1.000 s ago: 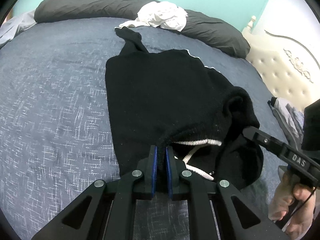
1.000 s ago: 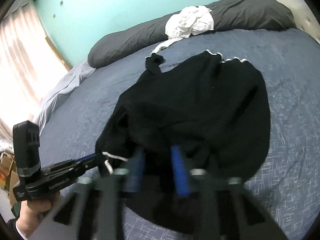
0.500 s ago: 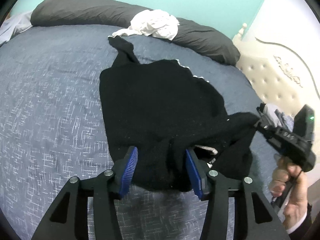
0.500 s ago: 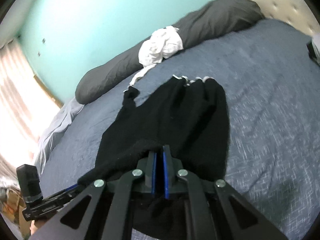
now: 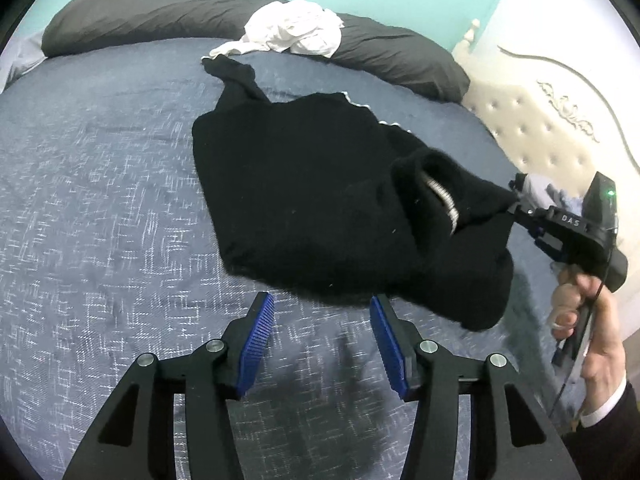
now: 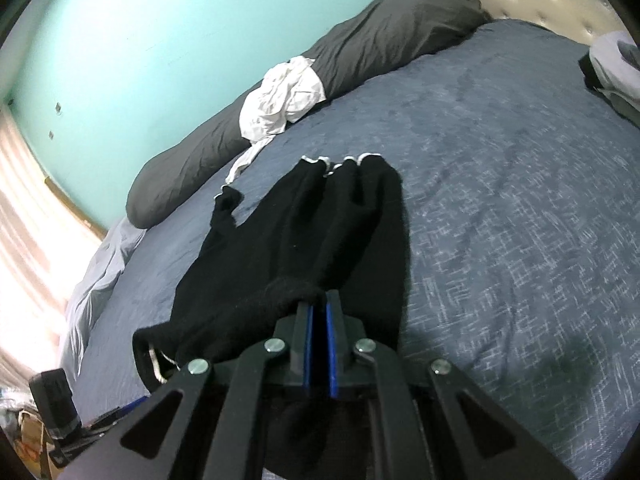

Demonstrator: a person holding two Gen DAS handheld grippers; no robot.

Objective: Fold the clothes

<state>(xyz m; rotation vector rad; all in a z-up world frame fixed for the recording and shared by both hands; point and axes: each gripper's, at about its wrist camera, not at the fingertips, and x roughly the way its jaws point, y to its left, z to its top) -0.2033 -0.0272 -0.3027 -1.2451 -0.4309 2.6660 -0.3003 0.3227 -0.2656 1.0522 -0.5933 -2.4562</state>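
Observation:
A black knit sweater (image 5: 312, 184) with white trim lies on the blue-grey bed, one sleeve stretched toward the pillows. My left gripper (image 5: 320, 308) is open and empty, just short of the sweater's near edge. My right gripper (image 6: 318, 298) is shut on a bunched edge of the sweater (image 6: 304, 232) and holds it up off the bed. In the left wrist view the right gripper (image 5: 516, 204) shows at the right, pulling the lifted fabric sideways.
A crumpled white garment (image 5: 292, 34) lies on long dark grey pillows (image 5: 132, 12) at the far side. A tufted cream headboard (image 5: 548, 136) stands at the right. More clothes (image 6: 616, 64) are piled near it. The bedspread (image 5: 100, 184) is around the sweater.
My left gripper opened, let go of the sweater and drew back. My right gripper shut on the sweater's edge and pulled it up and to the right.

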